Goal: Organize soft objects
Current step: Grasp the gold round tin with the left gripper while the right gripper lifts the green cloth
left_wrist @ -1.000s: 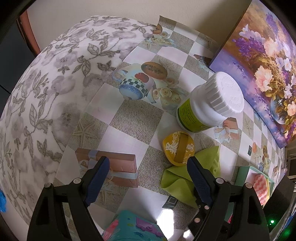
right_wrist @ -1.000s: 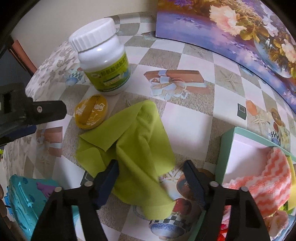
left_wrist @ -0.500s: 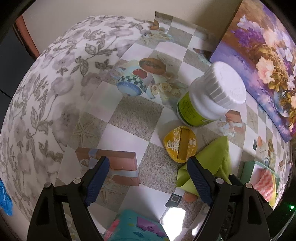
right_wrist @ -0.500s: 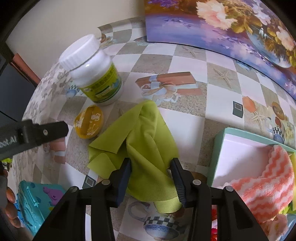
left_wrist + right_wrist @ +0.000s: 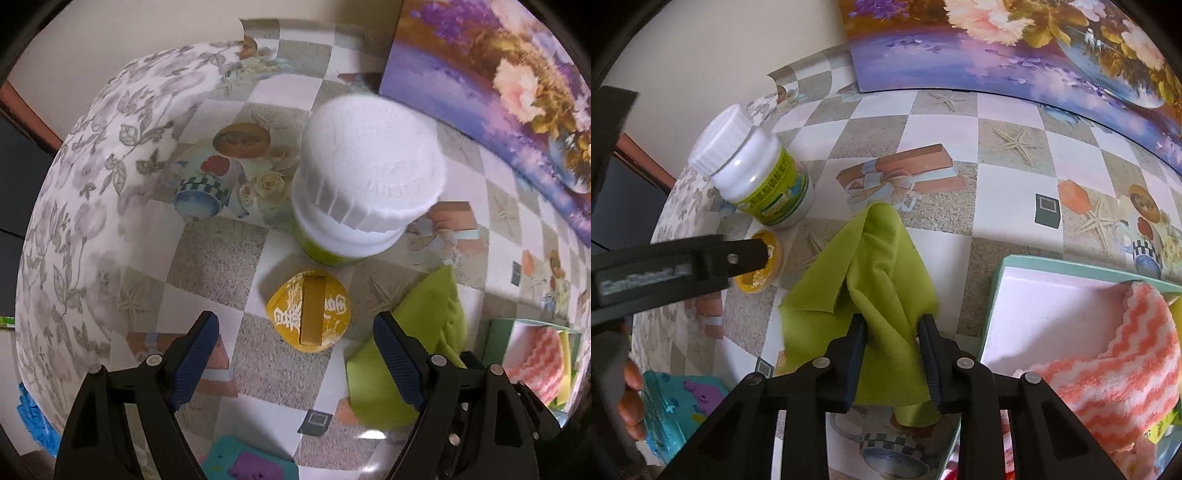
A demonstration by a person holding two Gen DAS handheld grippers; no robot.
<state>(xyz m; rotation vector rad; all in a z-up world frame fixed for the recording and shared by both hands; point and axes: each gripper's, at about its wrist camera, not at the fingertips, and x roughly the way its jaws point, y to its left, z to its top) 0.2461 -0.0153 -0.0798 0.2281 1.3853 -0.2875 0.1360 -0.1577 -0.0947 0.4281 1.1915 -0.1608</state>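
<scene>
While right gripper (image 5: 891, 334) jaws have just been closing, green cloth (image 5: 882, 280) sits bunched between them, both pads pressing its folds; rest of cloth trails onto checkered table (image 5: 1008, 177), beside teal box (image 5: 997, 280) holding pink-striped towel (image 5: 1123, 354). Left gripper (image 5: 295, 354) jaws wide apart, empty, above yellow tin (image 5: 308, 312) near white bottle (image 5: 365, 177).

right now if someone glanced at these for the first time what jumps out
The bright green cloth lies bunched in the middle of the checkered table, with the right claw closing its jaws around a fold of it. Beside it stands a white bottle with a green label, a small yellow lid at its foot under the open left claw. To the right, a teal box holds a pink striped towel.
</scene>
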